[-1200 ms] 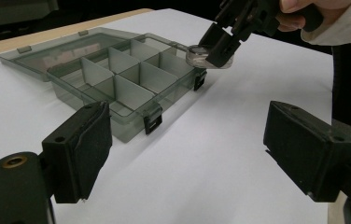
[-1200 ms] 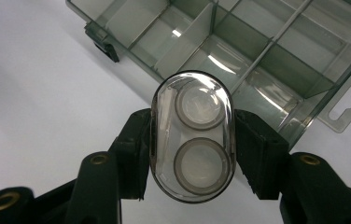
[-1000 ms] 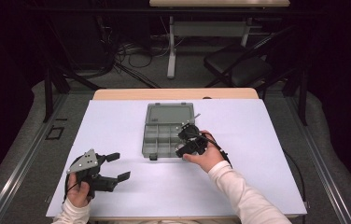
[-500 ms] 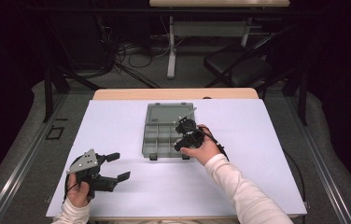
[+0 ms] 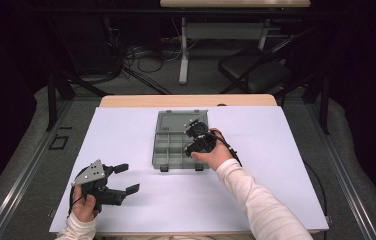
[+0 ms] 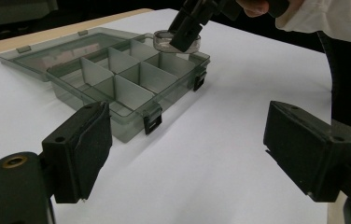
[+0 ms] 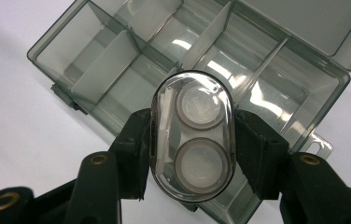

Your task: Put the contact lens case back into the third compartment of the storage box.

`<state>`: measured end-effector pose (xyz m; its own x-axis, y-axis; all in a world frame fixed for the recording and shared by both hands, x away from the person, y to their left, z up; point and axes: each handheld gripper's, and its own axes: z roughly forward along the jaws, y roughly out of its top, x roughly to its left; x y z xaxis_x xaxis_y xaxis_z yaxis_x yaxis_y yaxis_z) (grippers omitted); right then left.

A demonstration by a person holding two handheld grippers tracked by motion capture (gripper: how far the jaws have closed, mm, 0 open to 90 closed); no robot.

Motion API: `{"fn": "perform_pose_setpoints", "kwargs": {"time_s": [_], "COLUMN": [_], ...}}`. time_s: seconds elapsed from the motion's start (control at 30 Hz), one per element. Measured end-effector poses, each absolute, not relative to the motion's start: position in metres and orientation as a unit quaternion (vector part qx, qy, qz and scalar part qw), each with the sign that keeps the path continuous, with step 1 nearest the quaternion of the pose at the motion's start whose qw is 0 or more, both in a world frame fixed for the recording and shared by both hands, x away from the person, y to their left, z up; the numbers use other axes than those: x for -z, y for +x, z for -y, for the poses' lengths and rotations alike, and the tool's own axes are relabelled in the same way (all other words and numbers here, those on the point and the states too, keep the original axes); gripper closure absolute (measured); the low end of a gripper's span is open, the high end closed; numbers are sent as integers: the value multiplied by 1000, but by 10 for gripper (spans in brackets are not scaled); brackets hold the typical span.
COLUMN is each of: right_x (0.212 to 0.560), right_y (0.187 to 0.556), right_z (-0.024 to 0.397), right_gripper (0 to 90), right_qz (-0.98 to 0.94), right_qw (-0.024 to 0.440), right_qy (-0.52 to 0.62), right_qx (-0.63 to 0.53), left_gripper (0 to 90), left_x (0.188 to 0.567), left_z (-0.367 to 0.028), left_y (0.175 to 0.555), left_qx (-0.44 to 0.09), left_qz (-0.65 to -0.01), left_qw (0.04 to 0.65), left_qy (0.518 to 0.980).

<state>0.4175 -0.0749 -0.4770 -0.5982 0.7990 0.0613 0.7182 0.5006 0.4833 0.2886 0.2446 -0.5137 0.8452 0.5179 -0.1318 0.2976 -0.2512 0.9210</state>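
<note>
So the right gripper is clamping a small clear oval plastic case with two round wells inside, pads pressing on its long sides, and it's hovering over the near-right end of the smoky grey transparent compartment box with its lid lying open flat behind it. From the left gripper view the oval case is sitting just above the box's rim, not down in a compartment yet.

What's worrying me: the case is smooth, curved plastic, and the pads are only catching the middle of those rounded sides. Any twist of the wrist and it's squirting out or rotating in the grip. It also looks about as long as the cell below it is wide, though the angle makes that hard to judge, so it could be landing on a thin divider and ending up tilted across two cells. Letting go from up there, it's probably bouncing off the rim onto the white table sheet.

The left gripper is resting well off to the side with its jaws wide apart on nothing, so nobody's steadying the light box if it gets nudged.
</note>
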Motion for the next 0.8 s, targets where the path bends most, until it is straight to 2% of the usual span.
{"fn": "perform_pose_setpoints", "kwargs": {"time_s": [0.8], "right_x": [485], "right_y": [438], "right_z": [73], "right_gripper": [488], "right_qz": [-850], "right_qw": [91], "right_qy": [454], "right_qx": [-252], "left_gripper": [160], "left_x": [514], "left_z": [-244], "left_y": [289], "left_qx": [-99], "left_qz": [-260], "left_qw": [556], "left_qy": [784]}}
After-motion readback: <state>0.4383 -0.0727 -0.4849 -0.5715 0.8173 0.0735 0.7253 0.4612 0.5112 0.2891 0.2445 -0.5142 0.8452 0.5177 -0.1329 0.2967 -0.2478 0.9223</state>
